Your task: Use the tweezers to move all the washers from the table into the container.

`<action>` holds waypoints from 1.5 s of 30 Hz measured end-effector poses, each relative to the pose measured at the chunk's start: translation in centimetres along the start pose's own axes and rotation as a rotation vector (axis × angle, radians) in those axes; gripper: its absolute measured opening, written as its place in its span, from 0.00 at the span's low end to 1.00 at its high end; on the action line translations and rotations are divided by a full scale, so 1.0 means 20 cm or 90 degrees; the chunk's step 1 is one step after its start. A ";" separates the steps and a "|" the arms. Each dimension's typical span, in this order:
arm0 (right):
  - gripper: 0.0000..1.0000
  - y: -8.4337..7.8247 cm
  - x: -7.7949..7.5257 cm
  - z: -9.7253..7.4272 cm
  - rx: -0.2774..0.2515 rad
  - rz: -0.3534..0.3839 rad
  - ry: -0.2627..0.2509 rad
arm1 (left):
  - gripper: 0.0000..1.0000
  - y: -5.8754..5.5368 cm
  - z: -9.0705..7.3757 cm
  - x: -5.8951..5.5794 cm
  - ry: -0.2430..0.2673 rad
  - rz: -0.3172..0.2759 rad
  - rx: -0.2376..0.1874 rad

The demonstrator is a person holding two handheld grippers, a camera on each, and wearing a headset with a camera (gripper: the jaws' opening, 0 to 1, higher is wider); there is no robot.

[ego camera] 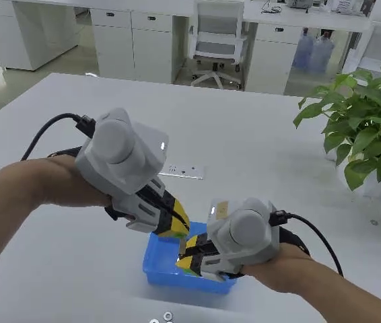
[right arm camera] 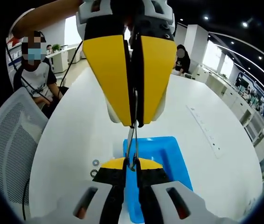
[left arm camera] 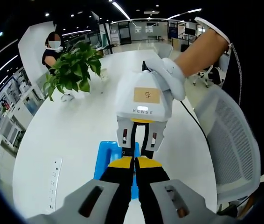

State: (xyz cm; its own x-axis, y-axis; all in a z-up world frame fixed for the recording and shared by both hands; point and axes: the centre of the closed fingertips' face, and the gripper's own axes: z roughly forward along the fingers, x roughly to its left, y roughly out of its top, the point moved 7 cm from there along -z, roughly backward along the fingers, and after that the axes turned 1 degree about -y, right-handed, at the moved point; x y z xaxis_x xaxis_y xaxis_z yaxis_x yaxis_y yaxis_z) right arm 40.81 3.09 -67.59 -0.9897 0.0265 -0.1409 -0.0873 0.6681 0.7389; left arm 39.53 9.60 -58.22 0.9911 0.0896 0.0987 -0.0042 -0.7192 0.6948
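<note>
**A:** Where do we have the tweezers?

**B:** In the right gripper view we see the tweezers (right arm camera: 133,135) as a thin metal strip at the centre of the frame. They run from the left gripper (right arm camera: 133,124), which comes down from the top, to the right gripper (right arm camera: 132,164) at the bottom.

**A:** And how do our claws stand?

**B:** We have both narrow. The right one's yellow tips pinch the lower end of the tweezers, and the left one's yellow jaws are closed on the upper part. In the left gripper view we see the tips pressed together at bottom centre.

**A:** And the washers?

**B:** We count two washers (right arm camera: 96,162) on the white table (right arm camera: 71,140), lower left of centre, near the left edge of the blue container (right arm camera: 162,156) but apart from it. In the head view we find them at the bottom edge, below the container. There our two grippers meet tip to tip over its near-left part, lower centre of the frame.
</note>
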 end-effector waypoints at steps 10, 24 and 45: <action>0.10 -0.05 -0.08 0.09 0.007 0.007 0.005 | 0.05 -0.08 0.05 0.09 0.003 -0.001 0.009; 0.10 -0.15 -0.14 0.21 0.025 0.017 0.026 | 0.05 -0.20 0.15 0.17 -0.004 -0.016 0.013; 0.10 -0.23 -0.16 0.28 0.045 0.005 0.044 | 0.05 -0.27 0.23 0.20 -0.005 -0.021 0.020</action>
State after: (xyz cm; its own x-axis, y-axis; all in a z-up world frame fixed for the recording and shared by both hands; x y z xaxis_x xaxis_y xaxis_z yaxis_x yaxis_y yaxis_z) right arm 45.10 4.06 -74.16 -0.9960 -0.0180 -0.0879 -0.0740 0.7189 0.6912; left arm 44.13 10.71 -64.95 0.9916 0.1084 0.0704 0.0326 -0.7370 0.6751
